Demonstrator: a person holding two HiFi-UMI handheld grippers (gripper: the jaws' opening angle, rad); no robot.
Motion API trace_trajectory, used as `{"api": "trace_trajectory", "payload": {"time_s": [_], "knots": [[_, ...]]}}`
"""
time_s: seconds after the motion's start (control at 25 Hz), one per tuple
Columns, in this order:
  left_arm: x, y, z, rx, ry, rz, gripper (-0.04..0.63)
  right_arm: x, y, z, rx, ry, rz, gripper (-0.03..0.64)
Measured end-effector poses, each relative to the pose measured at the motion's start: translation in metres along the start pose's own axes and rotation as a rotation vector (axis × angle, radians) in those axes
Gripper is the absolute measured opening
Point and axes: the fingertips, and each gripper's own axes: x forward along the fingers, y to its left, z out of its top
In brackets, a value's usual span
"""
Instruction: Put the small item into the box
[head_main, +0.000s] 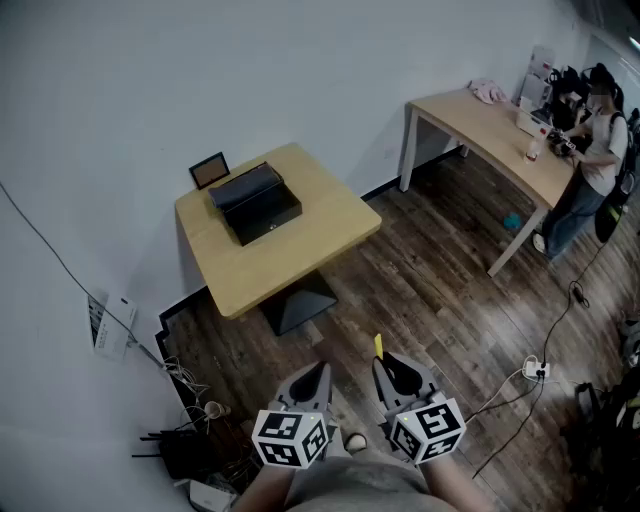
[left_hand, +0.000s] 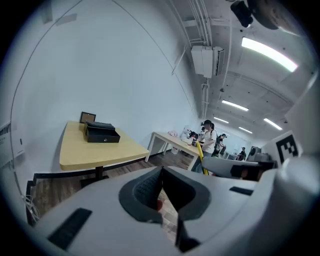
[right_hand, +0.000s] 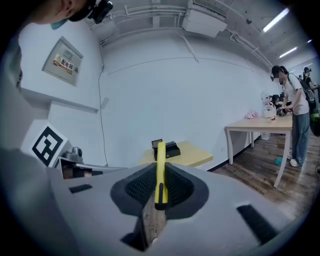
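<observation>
The room is bright and evenly lit, with a cool, slightly grey tone. In the left gripper view long ceiling lights (left_hand: 264, 54) burn above and to the right of the left gripper (left_hand: 161, 174), and they are overexposed to plain white. Shadows are soft: in the head view only a dim one lies under the table (head_main: 300, 240) ahead of both grippers. Both gripper views are fisheye pictures, with straight lines bent and black corners round the circle. The near body of each gripper is blurred and dull, while the yellow item (right_hand: 160, 150) clamped in the right gripper (right_hand: 160, 175) is fairly sharp and is the one strong colour.
</observation>
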Motion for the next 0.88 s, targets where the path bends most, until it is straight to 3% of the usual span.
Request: {"api": "trace_trajectory", "payload": {"time_s": [0.4, 0.88], "knots": [[-0.034, -0.039, -0.008, -0.002, -0.047, -0.006, 0.004, -0.043, 0.019, -0.006, -0.019, -0.021, 0.036, 0.043], [-0.035, -0.016, -0.003, -0.014, -0.043, 0.045, 0.003, -0.020, 0.025, 0.006, 0.016, -0.040, 0.105, 0.043]]}}
